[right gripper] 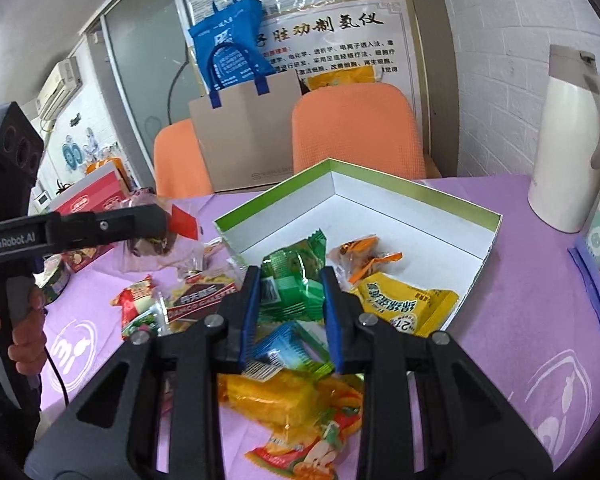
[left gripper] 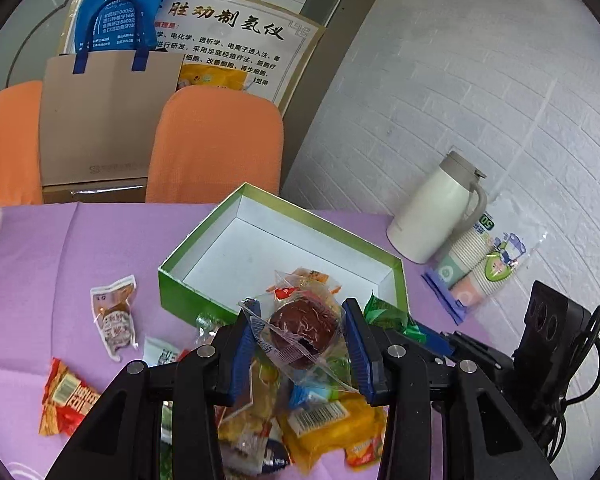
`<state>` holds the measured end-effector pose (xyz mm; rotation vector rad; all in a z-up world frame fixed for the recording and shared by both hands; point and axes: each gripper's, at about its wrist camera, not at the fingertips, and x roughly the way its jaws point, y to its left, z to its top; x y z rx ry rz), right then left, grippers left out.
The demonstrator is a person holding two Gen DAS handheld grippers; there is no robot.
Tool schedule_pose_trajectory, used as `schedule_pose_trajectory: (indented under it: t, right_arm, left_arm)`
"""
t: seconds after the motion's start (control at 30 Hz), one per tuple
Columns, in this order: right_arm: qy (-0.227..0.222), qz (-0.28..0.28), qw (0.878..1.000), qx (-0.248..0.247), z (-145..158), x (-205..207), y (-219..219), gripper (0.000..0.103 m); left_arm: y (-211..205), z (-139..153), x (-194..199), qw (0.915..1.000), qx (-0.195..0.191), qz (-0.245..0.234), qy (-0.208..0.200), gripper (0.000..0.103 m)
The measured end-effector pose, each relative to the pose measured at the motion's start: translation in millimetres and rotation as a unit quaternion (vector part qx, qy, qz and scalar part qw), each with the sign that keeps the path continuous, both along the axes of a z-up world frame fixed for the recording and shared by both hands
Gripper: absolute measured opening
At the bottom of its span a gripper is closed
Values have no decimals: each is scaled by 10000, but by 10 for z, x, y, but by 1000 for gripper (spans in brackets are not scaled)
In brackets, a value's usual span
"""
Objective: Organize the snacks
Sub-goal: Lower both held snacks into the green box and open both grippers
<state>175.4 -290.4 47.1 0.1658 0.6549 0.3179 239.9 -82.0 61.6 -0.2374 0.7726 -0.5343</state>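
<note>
My left gripper [left gripper: 300,316] is shut on a round brown cake in clear wrap [left gripper: 304,336], held above a pile of loose snacks [left gripper: 320,420] on the purple cloth. A green box with a white inside [left gripper: 180,284] lies open just beyond. In the right wrist view my right gripper [right gripper: 290,280] is shut on a green packet [right gripper: 292,276] near the box's [right gripper: 380,200] front edge. Inside the box lie an orange packet [right gripper: 364,256] and a yellow packet [right gripper: 404,300]. The left gripper [right gripper: 160,222] shows at the left of that view with the wrapped cake [right gripper: 152,246].
A white thermos jug [left gripper: 440,212] and a pack of paper cups [left gripper: 480,268] stand right of the box. A beige packet [left gripper: 114,312] and a red packet [left gripper: 66,396] lie left. Two orange chairs [left gripper: 220,144] and a paper bag [left gripper: 100,120] stand behind the table.
</note>
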Motion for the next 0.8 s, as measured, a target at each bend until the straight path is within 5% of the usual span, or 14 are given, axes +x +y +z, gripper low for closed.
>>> schedule_pose_trajectory:
  t: [0.4,0.47,0.5,0.57,0.8]
  right_arm:
    - [497,-110,9984,-266,-476,581,101,33]
    - [545,-111,9970,-534,-528,591,160,47]
    - [493,-139,9971,-555,-523,577,153,68]
    - [220,-236,9978,-588,-484,496,129,83]
    - [91,-255,9981,-560,-301,280,-15,86]
  left_arm:
    - [-283,-554,773,9976,266,199,606,45]
    - [-274,-581,769,9971,360,302,598,72]
    - [-264,-583,755,9970,400,370,549,81]
    - [-211,-568,699,9972,449,504,322,88]
    - [-34,-490,629,9958,466,699,375,89]
